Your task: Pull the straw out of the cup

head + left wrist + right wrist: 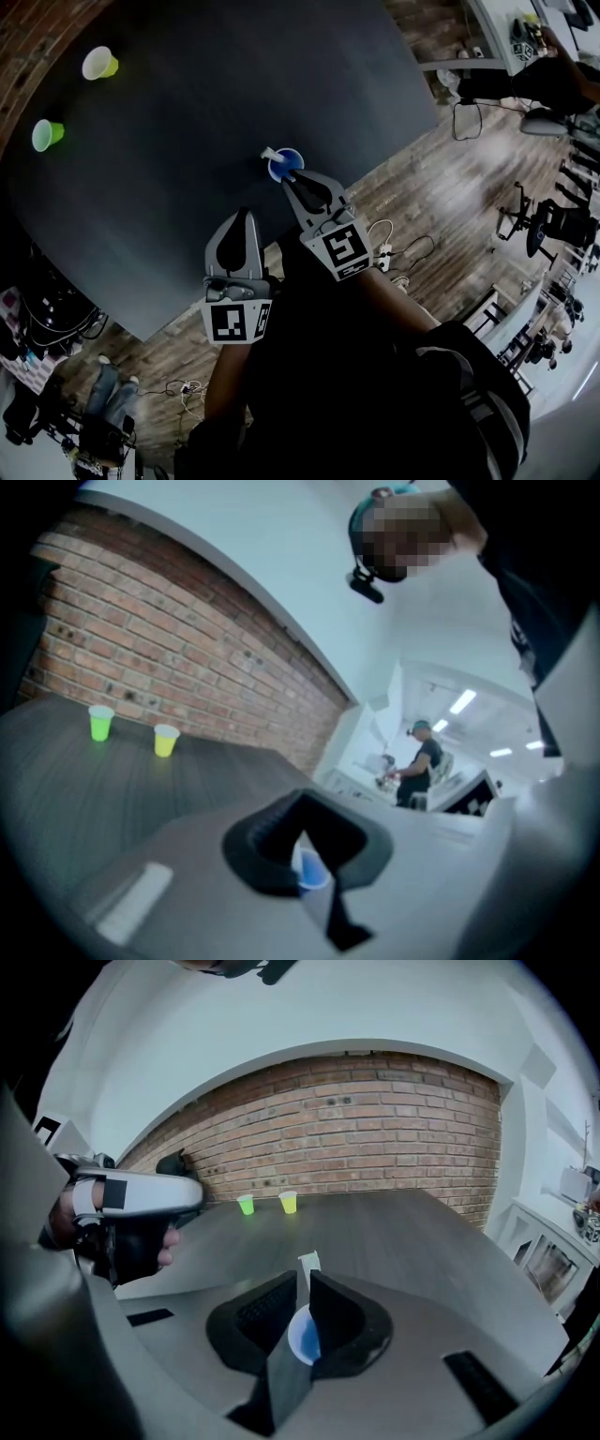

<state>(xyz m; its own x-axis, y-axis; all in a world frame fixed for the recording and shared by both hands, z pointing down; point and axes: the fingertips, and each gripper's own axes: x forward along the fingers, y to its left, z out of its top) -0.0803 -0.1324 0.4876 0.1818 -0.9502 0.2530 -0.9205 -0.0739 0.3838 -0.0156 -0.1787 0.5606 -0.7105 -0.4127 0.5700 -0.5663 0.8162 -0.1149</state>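
Note:
A small blue cup (287, 163) stands near the dark table's (187, 103) near edge, with a white straw (271, 153) poking out of it to the left. My right gripper (294, 177) reaches over the cup. In the right gripper view its jaws (305, 1283) are closed on the straw (307, 1263), just above the cup (302, 1340). My left gripper (246, 217) hangs back from the cup, shut and holding nothing. The left gripper view shows the cup (311, 872) small, beyond that gripper's tips (302, 841).
A green cup (45, 134) and a yellow cup (98, 63) stand at the table's far left, by a brick wall (375, 1129). Wooden floor with cables (394, 248) lies beyond the table's edge. Office chairs (553, 220) are at right. A person (422, 761) stands far off.

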